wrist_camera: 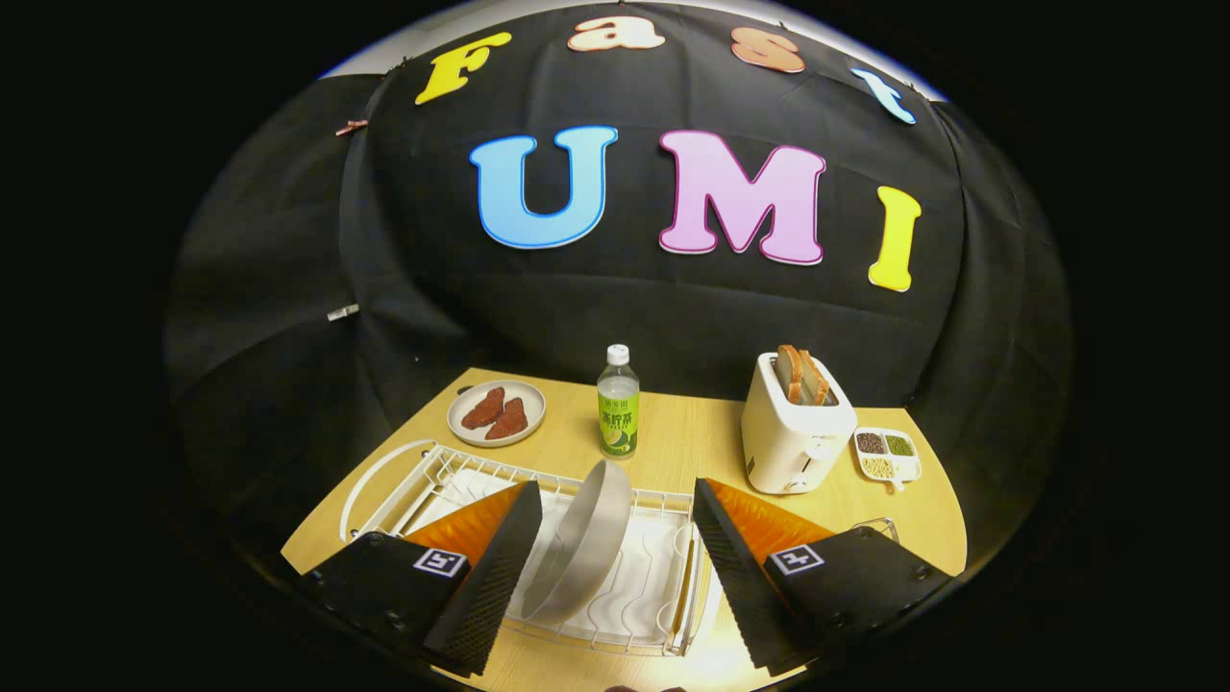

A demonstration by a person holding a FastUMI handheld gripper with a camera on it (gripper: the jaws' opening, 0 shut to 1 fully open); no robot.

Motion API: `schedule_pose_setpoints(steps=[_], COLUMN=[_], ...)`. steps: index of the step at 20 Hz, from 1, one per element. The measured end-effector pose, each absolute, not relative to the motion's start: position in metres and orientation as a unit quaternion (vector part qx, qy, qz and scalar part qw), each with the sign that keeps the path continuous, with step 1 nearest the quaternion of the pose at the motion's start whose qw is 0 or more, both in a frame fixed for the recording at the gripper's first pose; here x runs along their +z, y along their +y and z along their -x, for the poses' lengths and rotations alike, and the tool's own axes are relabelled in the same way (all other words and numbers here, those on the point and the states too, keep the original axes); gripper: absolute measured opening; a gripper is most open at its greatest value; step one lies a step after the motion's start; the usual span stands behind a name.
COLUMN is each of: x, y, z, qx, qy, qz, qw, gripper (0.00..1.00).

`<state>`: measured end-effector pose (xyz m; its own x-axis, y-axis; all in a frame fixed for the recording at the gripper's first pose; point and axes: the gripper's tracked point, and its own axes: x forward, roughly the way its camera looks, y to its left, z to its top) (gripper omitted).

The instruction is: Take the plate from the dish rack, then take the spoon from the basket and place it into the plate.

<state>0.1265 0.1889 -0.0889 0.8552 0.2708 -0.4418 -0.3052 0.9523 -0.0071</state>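
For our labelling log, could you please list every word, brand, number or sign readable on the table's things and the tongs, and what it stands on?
Bottle label: printed characters, too small to read.
Tongs, open either side of the plate in the dish rack: a square coded marker on each, no words.
Toaster: no legible text.

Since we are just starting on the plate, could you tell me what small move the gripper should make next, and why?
Probably ease forward and down, then close: the gripper is open, and the plate stands tilted on edge in the dish rack between its fingers, neither seeming to touch it.
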Motion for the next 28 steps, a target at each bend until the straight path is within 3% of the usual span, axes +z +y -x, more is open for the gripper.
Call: schedule_pose_setpoints(steps=[7,9,13,14,21,28], x=[-0.159,-0.168,-0.176,-0.18,-0.179,-0.156], y=[0.194,0.199,0.203,0.205,0.201,0.21], z=[-0.143,-0.146,-0.146,-0.149,-0.151,-0.161], qx=[0.122,0.119,0.111,0.11,0.059,0.055], qy=[0.35,0.373,0.398,0.4,0.41,0.382], qz=[-0.003,-0.018,-0.035,-0.042,-0.025,0.017], qw=[0.929,0.92,0.91,0.909,0.91,0.922], gripper=[0.98,0.89,0.61,0.42,0.32,0.31])
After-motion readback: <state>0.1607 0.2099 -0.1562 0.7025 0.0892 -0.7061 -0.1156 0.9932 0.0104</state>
